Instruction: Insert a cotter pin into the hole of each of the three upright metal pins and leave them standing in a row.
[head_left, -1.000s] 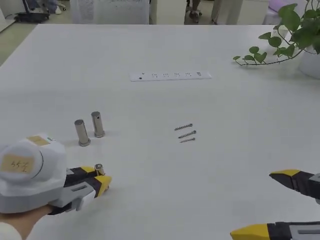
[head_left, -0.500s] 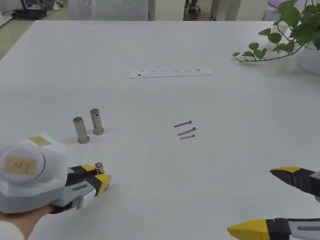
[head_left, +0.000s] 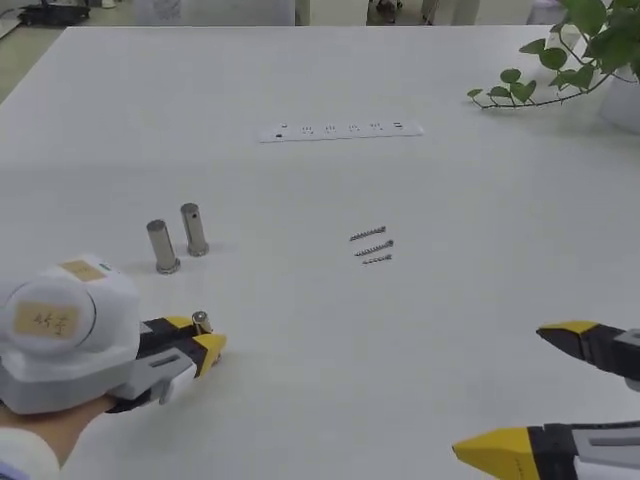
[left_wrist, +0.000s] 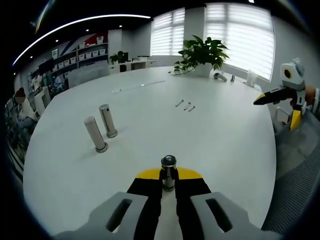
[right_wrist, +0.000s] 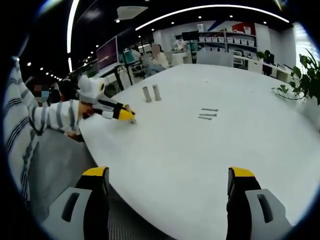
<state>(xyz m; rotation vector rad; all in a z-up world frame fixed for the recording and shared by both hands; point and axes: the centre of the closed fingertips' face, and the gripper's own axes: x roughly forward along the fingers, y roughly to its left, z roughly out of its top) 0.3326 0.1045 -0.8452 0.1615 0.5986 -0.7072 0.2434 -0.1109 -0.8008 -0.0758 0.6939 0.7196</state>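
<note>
1. While my left gripper (left_wrist: 168, 179) is clenched on one metal pin (left_wrist: 168, 169), that pin stands upright between the yellow-tipped jaws, near the front left of the white table (head_left: 300, 400).
2. Farther up the table, a second metal pin (head_left: 161, 246) and a third metal pin (head_left: 193, 229) stand upright just beside each other, apart from the one I hold.
3. Three cotter pins (head_left: 372, 245) lie side by side near the table's middle, well apart from all the metal pins.
4. My right gripper (head_left: 505, 392) hangs released at the near right, jaws spread wide, grasping nothing.
5. A power strip (head_left: 340, 130) lies farther back, and a potted plant (head_left: 575, 45) trails its leaves at the far right corner.
</note>
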